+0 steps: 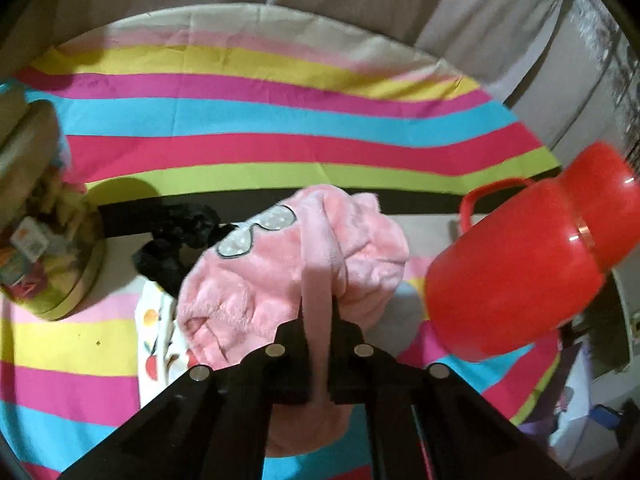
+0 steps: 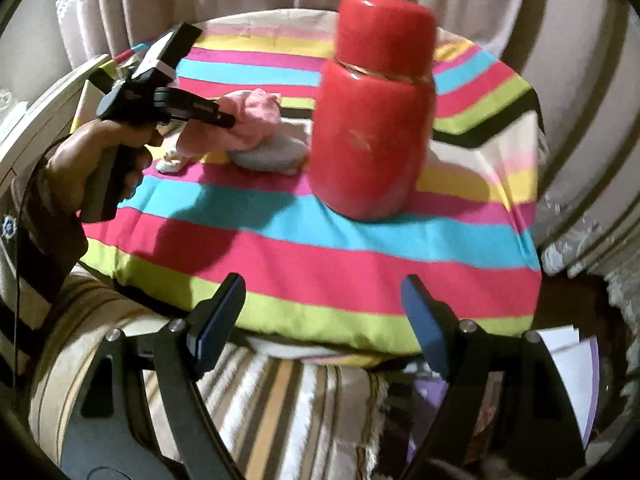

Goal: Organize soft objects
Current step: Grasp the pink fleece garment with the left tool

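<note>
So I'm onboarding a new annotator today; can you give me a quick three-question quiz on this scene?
1. True or false: the left gripper is shut on the pink plush garment.
2. Is the right gripper A) open and empty, or B) holding the red jug?
3. What covers the table?

Key: 1 true; 2 A; 3 a striped cloth.
</note>
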The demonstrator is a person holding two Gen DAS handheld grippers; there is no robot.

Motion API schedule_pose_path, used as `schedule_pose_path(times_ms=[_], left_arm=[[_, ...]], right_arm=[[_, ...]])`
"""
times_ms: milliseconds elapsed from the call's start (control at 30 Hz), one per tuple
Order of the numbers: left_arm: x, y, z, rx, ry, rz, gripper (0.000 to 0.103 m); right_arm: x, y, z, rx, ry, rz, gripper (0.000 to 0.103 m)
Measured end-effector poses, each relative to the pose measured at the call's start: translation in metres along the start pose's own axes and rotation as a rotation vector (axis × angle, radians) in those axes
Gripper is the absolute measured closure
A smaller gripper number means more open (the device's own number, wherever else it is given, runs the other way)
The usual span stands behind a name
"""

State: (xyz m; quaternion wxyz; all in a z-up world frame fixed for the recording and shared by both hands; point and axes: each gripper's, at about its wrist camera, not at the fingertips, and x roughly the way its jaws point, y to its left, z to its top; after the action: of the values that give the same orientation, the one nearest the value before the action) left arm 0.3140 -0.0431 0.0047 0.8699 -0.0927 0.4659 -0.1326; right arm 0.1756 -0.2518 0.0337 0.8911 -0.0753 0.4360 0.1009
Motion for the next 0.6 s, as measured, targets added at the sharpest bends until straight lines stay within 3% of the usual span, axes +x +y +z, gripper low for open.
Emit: schedule_pose_path(times_ms=[233,600], left_arm=[[-0.044,0.022,-0.006,-0.071,-0.088,-0.025,0.098],[-0.105,0.068,-0.051,-0.266,-0.200,0.035,0.098]], right_arm=[[0.019,0.027,0.024,-0.087,-0.005,0.025,0.021],[0.083,0.088,0.080,-0.348,0.014,0.019,0.020]])
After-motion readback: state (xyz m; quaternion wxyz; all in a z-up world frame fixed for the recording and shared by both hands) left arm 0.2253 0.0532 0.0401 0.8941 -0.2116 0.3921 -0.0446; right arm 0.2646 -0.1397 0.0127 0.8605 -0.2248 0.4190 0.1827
